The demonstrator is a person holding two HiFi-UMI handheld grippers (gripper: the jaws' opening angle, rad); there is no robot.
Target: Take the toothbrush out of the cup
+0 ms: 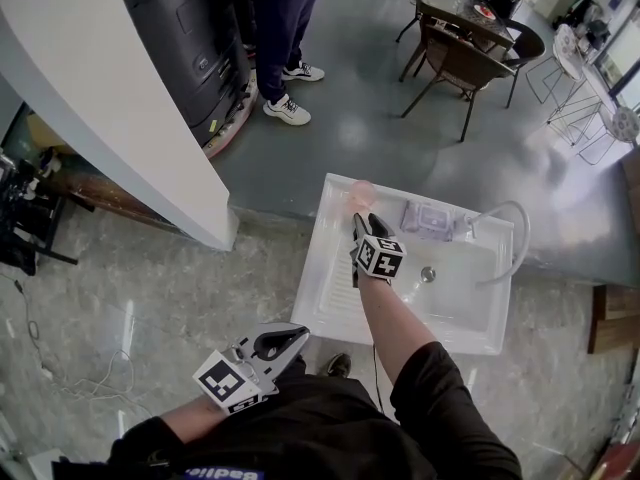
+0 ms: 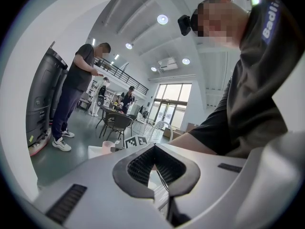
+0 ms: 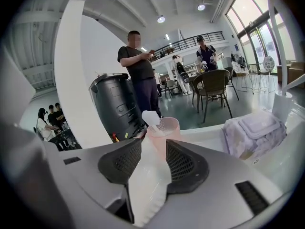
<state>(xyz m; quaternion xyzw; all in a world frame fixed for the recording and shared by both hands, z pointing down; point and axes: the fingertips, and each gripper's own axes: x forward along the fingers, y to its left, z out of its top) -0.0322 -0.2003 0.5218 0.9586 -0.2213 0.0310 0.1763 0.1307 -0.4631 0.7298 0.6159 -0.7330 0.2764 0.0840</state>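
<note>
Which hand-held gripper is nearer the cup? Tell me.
Right. The right hand-held gripper is at the cup, jaws open; the left hand-held gripper hangs back, short of the sink.

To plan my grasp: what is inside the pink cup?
A white toothbrush stands in the pink cup; only its top end shows above the rim. The cup wall covers the rest.

Just ahead of my right gripper [image 3: 153, 146] the cup [image 3: 165, 129] stands on the sink's [image 1: 330, 268] back rim with the toothbrush [image 3: 151, 118] in it. A packet [image 3: 252, 133] lies to the right.
</note>
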